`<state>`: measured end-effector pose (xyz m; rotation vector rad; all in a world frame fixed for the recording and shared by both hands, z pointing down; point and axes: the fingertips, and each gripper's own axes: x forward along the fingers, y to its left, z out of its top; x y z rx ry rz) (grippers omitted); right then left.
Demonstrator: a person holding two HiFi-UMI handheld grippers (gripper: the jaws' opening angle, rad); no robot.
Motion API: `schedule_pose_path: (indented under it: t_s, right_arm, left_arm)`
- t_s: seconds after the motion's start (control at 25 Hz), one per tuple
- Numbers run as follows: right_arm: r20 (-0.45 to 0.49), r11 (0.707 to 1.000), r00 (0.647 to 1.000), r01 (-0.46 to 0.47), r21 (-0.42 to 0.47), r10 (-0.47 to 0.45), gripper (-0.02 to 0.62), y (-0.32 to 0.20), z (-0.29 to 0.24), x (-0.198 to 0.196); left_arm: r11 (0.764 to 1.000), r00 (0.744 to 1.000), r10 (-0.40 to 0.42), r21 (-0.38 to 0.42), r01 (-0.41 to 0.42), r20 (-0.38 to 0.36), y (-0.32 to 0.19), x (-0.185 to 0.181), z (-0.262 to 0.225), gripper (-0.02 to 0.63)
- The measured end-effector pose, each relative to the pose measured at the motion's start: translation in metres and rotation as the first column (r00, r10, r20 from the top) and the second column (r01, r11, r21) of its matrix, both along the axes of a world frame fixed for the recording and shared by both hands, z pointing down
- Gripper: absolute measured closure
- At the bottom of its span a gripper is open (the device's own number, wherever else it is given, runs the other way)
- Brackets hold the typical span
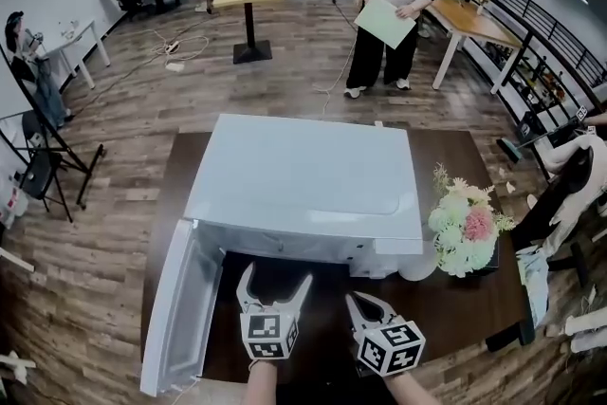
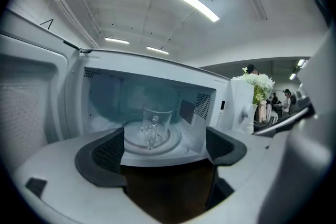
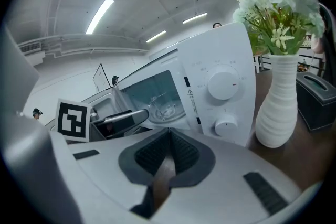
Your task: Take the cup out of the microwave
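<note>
A clear glass cup (image 2: 155,126) with a handle stands on the turntable inside the white microwave (image 1: 303,185); it also shows as the cup (image 3: 160,105) in the right gripper view. The microwave top hides it in the head view. The door (image 1: 180,318) hangs open to the left. My left gripper (image 1: 277,278) is open just outside the opening, with nothing between its jaws, and the left gripper (image 2: 164,153) faces the cup from a short distance. To its right, in front of the control panel (image 3: 218,97), my right gripper (image 1: 357,302) is shut and empty, as the right gripper (image 3: 168,153) view confirms.
A white vase of flowers (image 1: 463,237) stands on the dark table (image 1: 455,166) right of the microwave, close to the right gripper. A dark box (image 3: 317,99) sits behind the vase. A person with a green folder (image 1: 387,19) and other tables are far behind.
</note>
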<state>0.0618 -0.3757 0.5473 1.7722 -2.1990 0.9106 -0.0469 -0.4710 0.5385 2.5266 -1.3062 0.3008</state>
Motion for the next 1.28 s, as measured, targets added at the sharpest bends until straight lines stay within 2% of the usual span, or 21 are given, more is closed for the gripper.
schedule_pose_path:
  t_s: [0.4, 0.68, 1.28]
  right_arm:
    - [-0.025, 0.999, 1.0, -0.013, -0.035, 0.012, 0.6, -0.014, 0.013, -0.003]
    - [-0.033, 0.999, 0.999, -0.014, -0.048, 0.012, 0.6, -0.019, 0.023, -0.011]
    - [-0.035, 0.998, 0.999, -0.019, -0.062, 0.017, 0.6, -0.018, 0.026, -0.011]
  left_arm:
    - [0.998, 0.998, 0.061, 0.027, -0.061, 0.01, -0.053, 0.023, 0.008, 0.147]
    - [0.996, 0.997, 0.073, 0.052, -0.074, 0.024, -0.079, 0.037, 0.018, 0.147]
    - [0.995, 0.983, 0.071, 0.06, -0.082, 0.17, -0.12, 0.058, 0.031, 0.147]
